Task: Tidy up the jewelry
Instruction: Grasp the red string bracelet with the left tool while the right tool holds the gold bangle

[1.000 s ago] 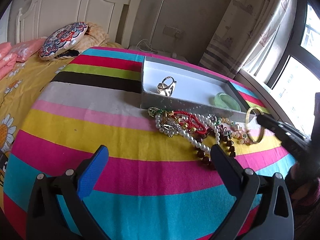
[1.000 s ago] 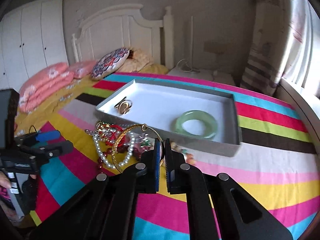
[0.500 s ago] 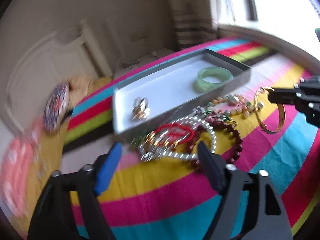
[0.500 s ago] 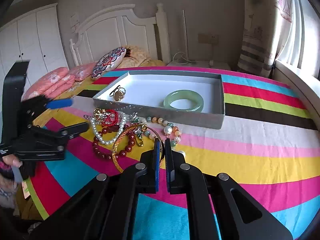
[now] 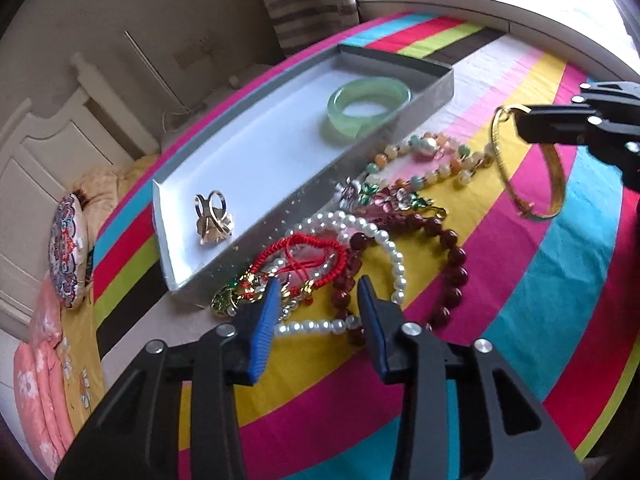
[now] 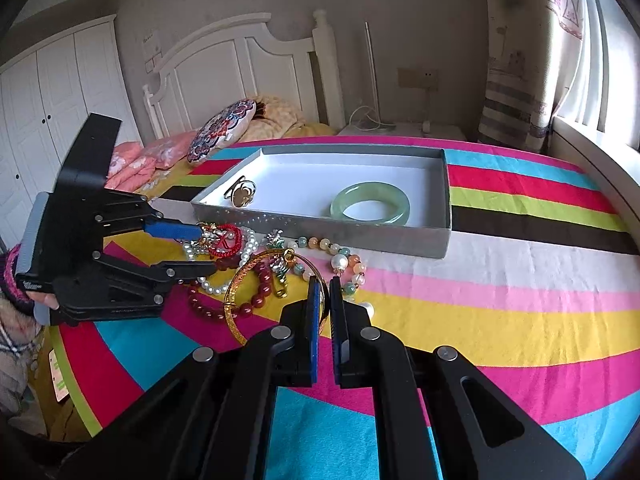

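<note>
With a green jade bangle [image 6: 370, 204] and gold ring [image 6: 242, 195] already in the grey tray [image 6: 447, 196] at frame centre, the right gripper [image 6: 323, 300] pinched a gold bangle [image 6: 240, 292] while the left gripper [image 5: 316, 300] was closing over the bead pile [image 5: 360, 240], nothing yet gripped.

Left wrist cam: steep down-look, rolled, close over the jewelry pile [image 5: 360, 248], own fingers in the foreground, grey tray [image 5: 436, 92] beyond, window top right. Right wrist cam: shallower look across the striped bed cover [image 6: 520, 280] toward the headboard [image 6: 248, 64]. Both share the pile, tray and green bangle [image 5: 368, 108]. Each sees the other: right hand-held gripper [image 5: 524, 124] at right edge, left hand-held gripper [image 6: 202, 250] at left.
</note>
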